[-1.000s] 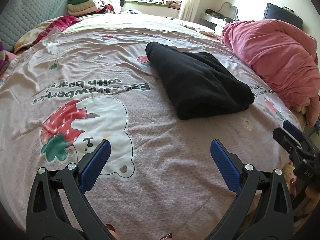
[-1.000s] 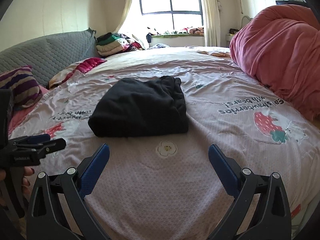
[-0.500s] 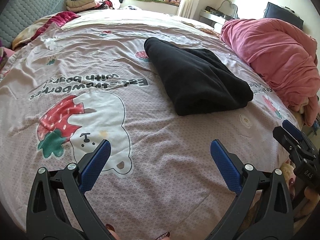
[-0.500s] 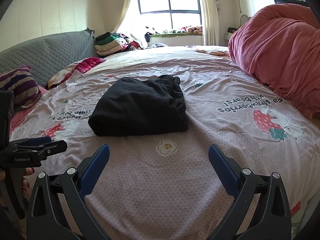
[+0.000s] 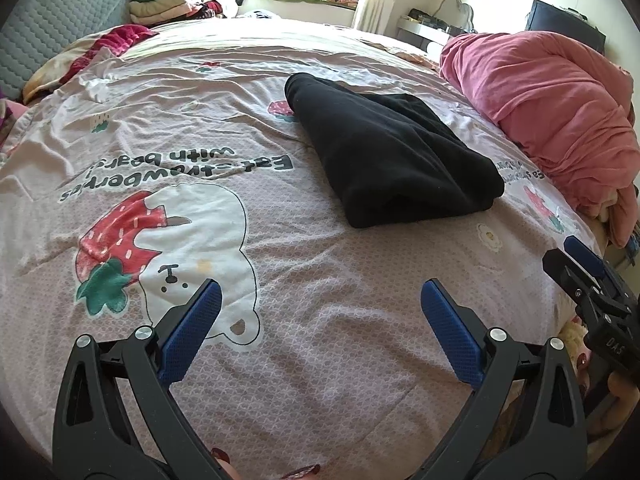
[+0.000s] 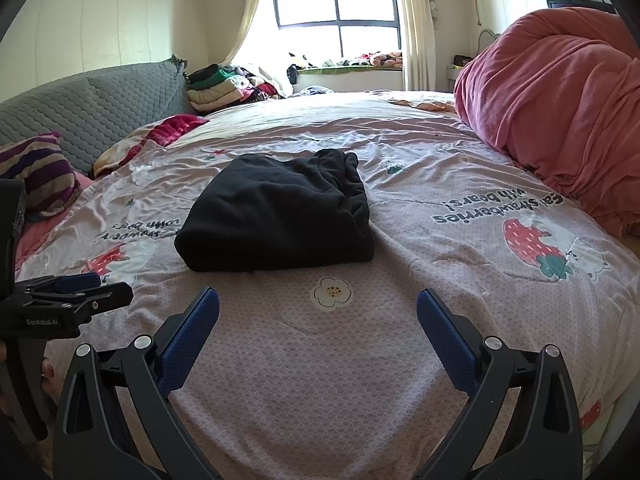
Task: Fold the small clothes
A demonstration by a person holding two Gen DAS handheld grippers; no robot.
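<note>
While a folded black garment (image 6: 276,216) lies mid-bed on the strawberry-print bedspread (image 6: 400,340), both grippers hover short of it. The left gripper (image 5: 320,308) and right gripper (image 6: 318,312) have fingers spread wide, holding nothing.

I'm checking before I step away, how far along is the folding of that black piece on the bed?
Done: the black garment lies folded in a compact bundle on the bedspread. In hand: nothing; left gripper and right gripper are open, short of it. Left: no other loose small garment visible nearby.

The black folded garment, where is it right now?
The black folded garment lies mid-bed on the strawberry bedsheet, ahead of both open grippers, left of the pink duvet.
</note>
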